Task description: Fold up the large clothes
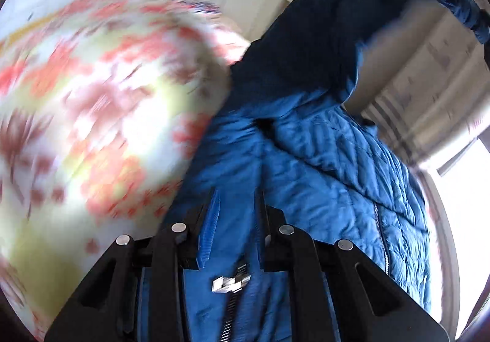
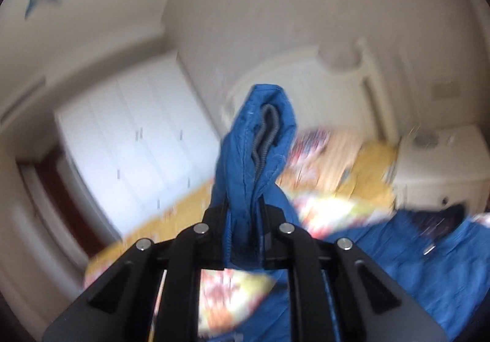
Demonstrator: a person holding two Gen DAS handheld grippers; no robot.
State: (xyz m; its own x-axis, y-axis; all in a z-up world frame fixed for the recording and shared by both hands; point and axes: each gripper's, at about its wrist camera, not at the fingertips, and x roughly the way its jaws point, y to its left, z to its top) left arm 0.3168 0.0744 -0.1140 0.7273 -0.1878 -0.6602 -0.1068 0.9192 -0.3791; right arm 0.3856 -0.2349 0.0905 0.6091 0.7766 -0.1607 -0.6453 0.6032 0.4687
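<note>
Both grippers clamped on blue quilted jacket (image 1: 321,158): left gripper (image 1: 237,219) pinches fabric beside the zipper, right gripper (image 2: 245,219) grips a bunched zippered edge. Jacket hangs lifted above floral bedspread (image 1: 92,97), likely to spread it flat for folding

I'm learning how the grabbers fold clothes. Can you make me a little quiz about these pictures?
1. True or false: the left gripper is shut on the blue jacket.
2. What sticks up past the fingers of the right gripper? A) a sock B) a bunch of blue jacket fabric with a grey zipper C) a towel
3. Fill in: the bedspread under the jacket has a ____ flower print.

Key
1. True.
2. B.
3. Red (red and orange on pale yellow, blurred).
</note>
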